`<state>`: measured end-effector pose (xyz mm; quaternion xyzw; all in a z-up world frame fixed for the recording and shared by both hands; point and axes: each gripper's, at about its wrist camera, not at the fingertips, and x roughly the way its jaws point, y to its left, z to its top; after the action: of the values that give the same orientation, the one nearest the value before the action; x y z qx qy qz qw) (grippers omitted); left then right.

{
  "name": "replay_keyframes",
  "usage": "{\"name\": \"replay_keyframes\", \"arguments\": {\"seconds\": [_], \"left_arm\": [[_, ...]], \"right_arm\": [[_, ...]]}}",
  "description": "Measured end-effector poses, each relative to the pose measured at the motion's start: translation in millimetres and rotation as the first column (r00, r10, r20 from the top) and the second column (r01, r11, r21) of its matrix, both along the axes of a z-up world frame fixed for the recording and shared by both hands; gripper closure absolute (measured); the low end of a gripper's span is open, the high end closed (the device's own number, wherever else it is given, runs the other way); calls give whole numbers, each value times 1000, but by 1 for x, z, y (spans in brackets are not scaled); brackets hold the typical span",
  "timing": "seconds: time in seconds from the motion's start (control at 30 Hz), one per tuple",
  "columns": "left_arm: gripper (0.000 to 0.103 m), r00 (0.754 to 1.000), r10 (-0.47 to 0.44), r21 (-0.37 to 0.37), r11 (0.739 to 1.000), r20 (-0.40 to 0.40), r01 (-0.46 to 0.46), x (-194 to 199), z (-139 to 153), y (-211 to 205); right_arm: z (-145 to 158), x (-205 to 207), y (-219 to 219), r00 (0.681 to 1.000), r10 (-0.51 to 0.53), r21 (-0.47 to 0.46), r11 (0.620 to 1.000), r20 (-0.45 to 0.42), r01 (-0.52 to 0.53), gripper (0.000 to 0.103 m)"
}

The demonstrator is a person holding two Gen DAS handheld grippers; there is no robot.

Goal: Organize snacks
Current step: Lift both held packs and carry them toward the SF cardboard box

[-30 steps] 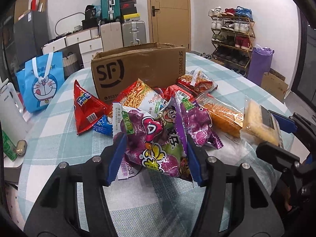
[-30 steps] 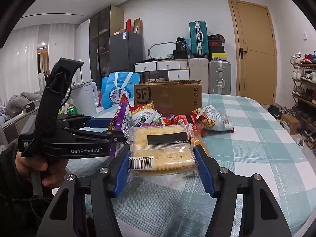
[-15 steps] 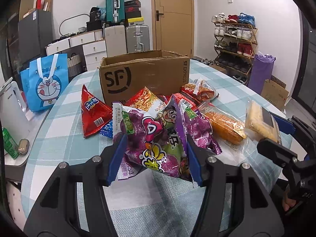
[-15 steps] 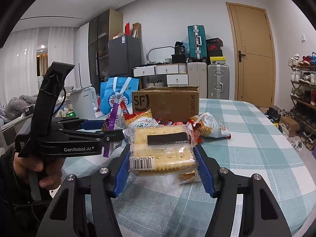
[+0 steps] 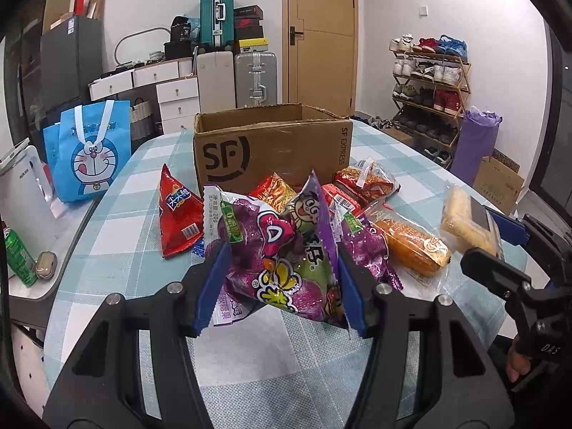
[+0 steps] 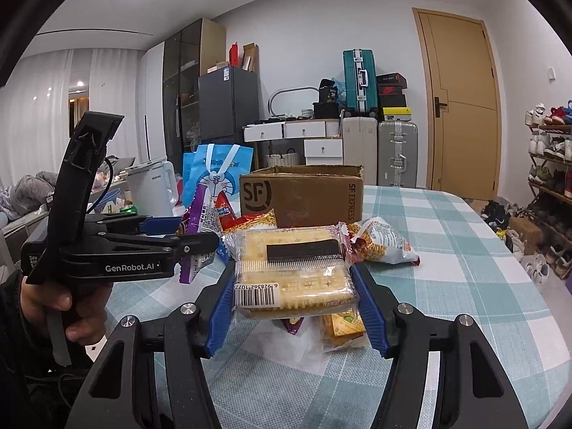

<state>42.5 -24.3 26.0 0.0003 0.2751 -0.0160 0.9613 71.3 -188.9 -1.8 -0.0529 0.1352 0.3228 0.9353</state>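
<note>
My left gripper [image 5: 280,284] pinches the purple candy bag [image 5: 282,250] between its blue pads, lifted above the checked table [image 5: 118,236], while my right gripper [image 6: 293,307] clamps the cracker pack [image 6: 296,271], both held short of the open SF box [image 5: 275,150].

Black claw [image 6: 293,296] with blue ribbed pads [image 6: 218,312], silver screws; other claw [image 5: 279,286] marked "GenRobot.AI"; bare hand [image 6: 68,307]

White walls, a tan door [image 6: 461,103], stacked suitcases [image 6: 359,80], a shoe rack [image 5: 427,82], and seemingly curtained windows [image 6: 46,114] at left.
</note>
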Motion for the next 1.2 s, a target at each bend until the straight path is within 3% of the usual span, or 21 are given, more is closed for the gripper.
{"name": "replay_keyframes", "arguments": {"seconds": [0.77,1.2], "left_arm": [[47,999,29,-23,999,25,-28,9,21,10],[47,998,59,-62,996,22,-57,47,39,23]], "right_arm": [[23,38,1,999,-27,43,999,-31,28,40],[53,63,11,999,-20,51,998,-44,22,40]]}}
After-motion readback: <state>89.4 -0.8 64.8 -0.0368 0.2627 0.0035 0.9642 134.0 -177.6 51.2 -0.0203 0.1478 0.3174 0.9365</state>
